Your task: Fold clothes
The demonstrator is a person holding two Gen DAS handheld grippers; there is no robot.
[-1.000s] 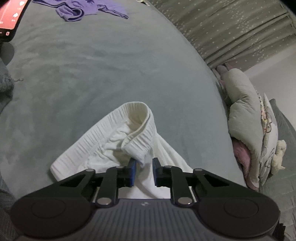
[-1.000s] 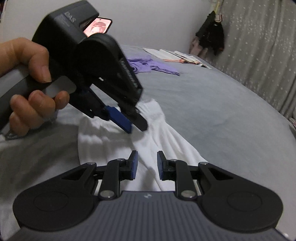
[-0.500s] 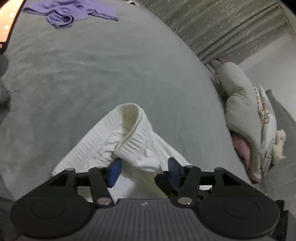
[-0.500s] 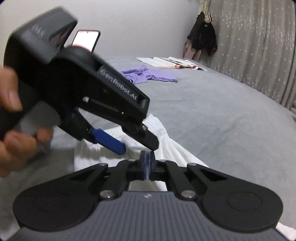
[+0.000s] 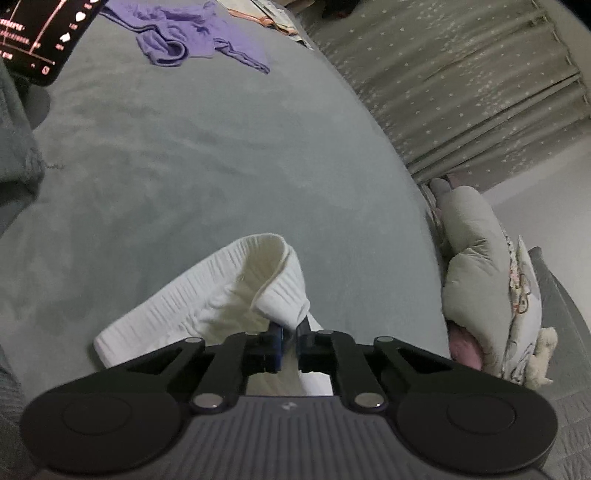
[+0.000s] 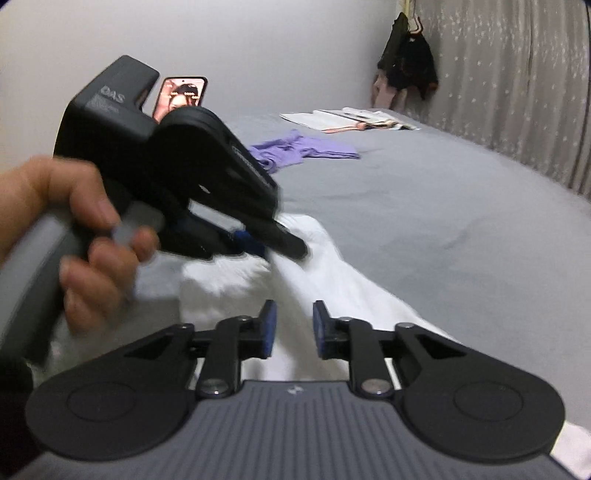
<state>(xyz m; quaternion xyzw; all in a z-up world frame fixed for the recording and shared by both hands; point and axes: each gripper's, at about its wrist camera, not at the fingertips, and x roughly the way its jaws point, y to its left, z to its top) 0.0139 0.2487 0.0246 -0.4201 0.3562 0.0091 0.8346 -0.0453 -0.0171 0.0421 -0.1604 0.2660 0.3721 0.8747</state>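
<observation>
A white garment [image 5: 207,299] with a ribbed waistband lies crumpled on the grey bed cover [image 5: 221,147]. My left gripper [image 5: 290,341] is at the garment's near edge, its jaws closing, and the blue pads press on a turned-up fold of the waistband. The right wrist view shows the same left gripper [image 6: 280,247], held by a hand [image 6: 74,229], with its tips down at the white garment [image 6: 332,280]. My right gripper [image 6: 291,326] hovers just above the cloth. Its jaws are opening, with a clear gap and nothing between the pads.
A purple garment [image 5: 199,40] lies far across the bed, with open papers [image 6: 351,118] beyond it. A lit phone [image 5: 40,33] stands at the far left. A bundled grey quilt [image 5: 476,258] sits off the bed's right edge, below star-patterned curtains [image 5: 461,74].
The left jaws spread wide half a second ago and have now closed on the waistband fold. The right jaws went fully shut, then parted again, and the right gripper rose slightly.
</observation>
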